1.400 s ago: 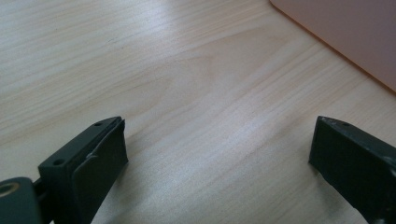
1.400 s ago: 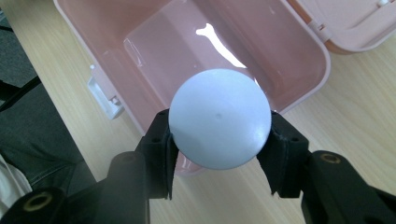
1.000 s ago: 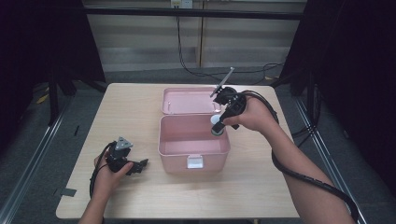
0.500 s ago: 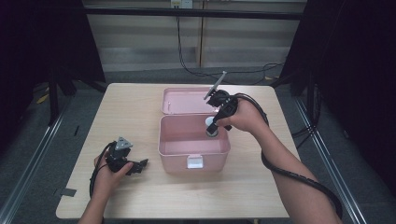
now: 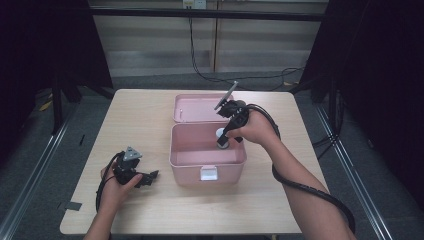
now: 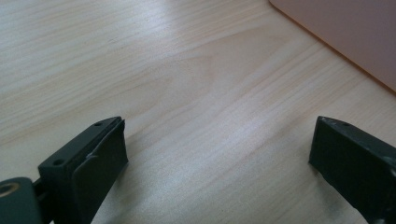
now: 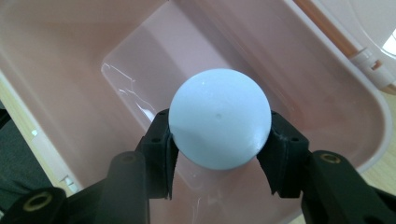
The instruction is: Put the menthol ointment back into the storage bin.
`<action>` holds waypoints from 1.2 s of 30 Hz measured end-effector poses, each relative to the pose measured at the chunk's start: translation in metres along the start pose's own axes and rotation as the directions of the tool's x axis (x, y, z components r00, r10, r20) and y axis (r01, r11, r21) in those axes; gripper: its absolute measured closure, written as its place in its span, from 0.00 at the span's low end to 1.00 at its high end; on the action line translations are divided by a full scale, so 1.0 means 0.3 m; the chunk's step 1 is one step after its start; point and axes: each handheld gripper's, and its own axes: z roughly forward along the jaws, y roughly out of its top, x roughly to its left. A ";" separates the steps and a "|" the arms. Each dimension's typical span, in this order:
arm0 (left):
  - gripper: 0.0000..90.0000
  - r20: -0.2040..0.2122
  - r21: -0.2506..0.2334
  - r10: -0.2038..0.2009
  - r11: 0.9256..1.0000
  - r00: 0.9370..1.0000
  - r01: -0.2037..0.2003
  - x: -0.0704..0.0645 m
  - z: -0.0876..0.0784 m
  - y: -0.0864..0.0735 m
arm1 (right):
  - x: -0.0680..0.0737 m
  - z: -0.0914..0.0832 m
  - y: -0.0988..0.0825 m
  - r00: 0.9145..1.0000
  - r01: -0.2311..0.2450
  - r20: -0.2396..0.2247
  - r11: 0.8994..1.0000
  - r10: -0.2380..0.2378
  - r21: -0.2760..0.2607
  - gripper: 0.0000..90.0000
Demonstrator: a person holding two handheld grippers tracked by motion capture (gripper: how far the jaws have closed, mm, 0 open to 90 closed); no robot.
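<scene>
1. High view: the right hand-held gripper (image 5: 220, 143) holds a pale ball (image 5: 221, 135) inside the open pink box (image 5: 207, 159); the left hand-held gripper (image 5: 152, 175) rests on the table (image 5: 140, 120).
2. Left gripper view: jaws spread wide, nothing between them.
3. Right gripper view: jaws clamp the ball above the box floor.

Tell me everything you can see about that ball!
The ball is round, smooth and pale blue, with a soft shine and one tiny speck on top. It looks like plastic or foam, though I can't tell which. The right gripper squeezes it between its two black jaws, one on each side. It hangs inside the open pink box, above the floor and touching nothing else.
</scene>
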 end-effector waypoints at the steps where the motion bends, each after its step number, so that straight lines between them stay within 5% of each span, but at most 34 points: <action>1: 0.04 0.000 0.000 0.000 1.000 1.000 0.000 0.000 0.000 0.000 | -0.002 0.002 0.001 1.000 0.004 0.001 1.000 -0.004 0.008 0.56; 36: 0.04 0.002 0.000 0.001 1.000 1.000 -0.001 0.001 0.000 0.000 | -0.020 0.133 0.043 0.994 -0.111 0.000 0.994 0.111 -0.005 0.56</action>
